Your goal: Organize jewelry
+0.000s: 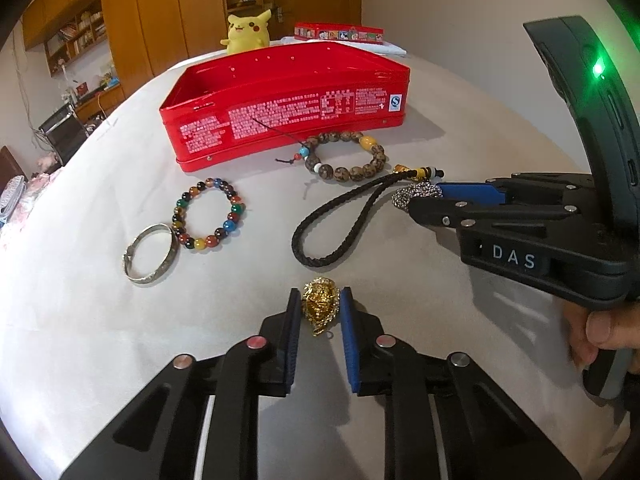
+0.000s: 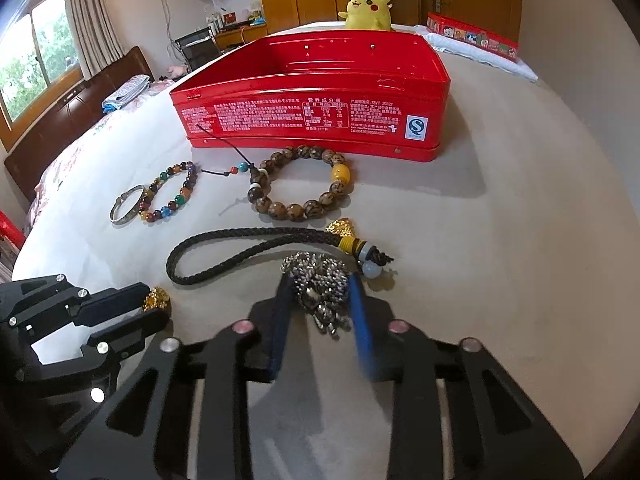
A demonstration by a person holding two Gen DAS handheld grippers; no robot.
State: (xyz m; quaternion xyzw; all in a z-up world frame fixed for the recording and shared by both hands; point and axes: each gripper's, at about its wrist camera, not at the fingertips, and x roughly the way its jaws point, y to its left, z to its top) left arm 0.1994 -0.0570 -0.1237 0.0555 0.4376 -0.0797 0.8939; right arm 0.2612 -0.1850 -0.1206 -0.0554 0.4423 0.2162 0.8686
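Between the blue-padded fingers of the left gripper lay a small gold pendant shaped like a lion head; the pads stood on both sides of it, but whether they pressed it could not be told. Farther right, the right gripper had its fingers around a silver rhinestone pendant, and again it was not sure if they squeezed it or only enclosed it. Just beside this pendant a black braided cord loop rested on the white bedsheet. Behind it were a brown wooden bead bracelet touching the open red metal tin, a bracelet of many-coloured glass beads, and a silver bangle touching the coloured beads. A yellow plush toy stood behind the tin.
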